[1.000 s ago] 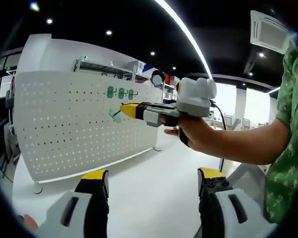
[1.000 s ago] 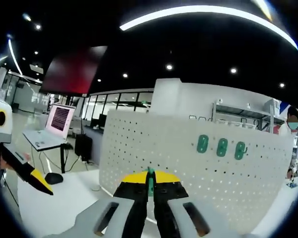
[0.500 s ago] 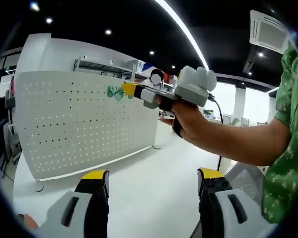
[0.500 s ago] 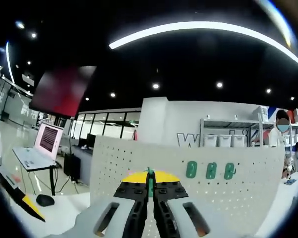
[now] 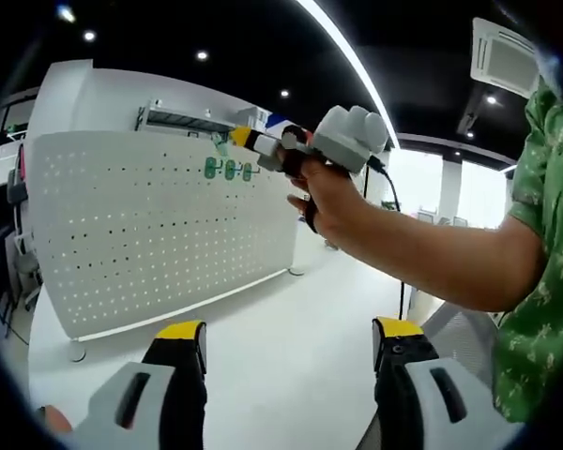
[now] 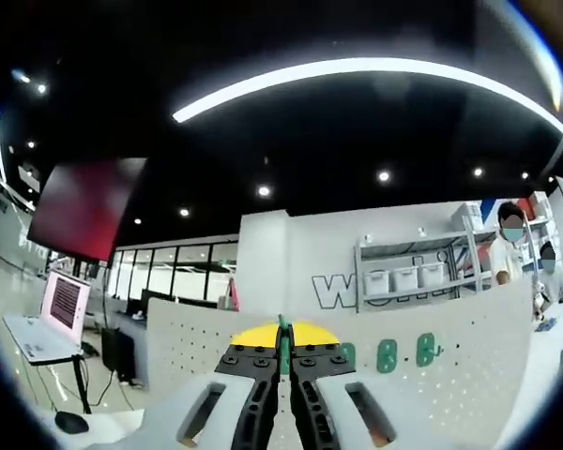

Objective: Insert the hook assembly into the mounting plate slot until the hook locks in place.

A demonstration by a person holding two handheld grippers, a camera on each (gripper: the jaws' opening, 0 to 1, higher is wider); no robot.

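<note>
A white pegboard mounting plate [image 5: 150, 225] stands upright on the worktop [image 5: 281, 366]. An outstretched forearm raises the right hand-held gripper [image 5: 249, 141] near its top edge, jaws pinching a green hook [image 6: 283, 339]. The left hand-held gripper [image 5: 286, 347] gapes wide, empty.

We are in a large open office or showroom: dark ceiling with strip lights [image 6: 357, 70], glass-walled rooms, a laptop [image 6: 52, 314] on a desk, storage shelving [image 6: 408, 272], white pegboard [image 5: 150, 225].
</note>
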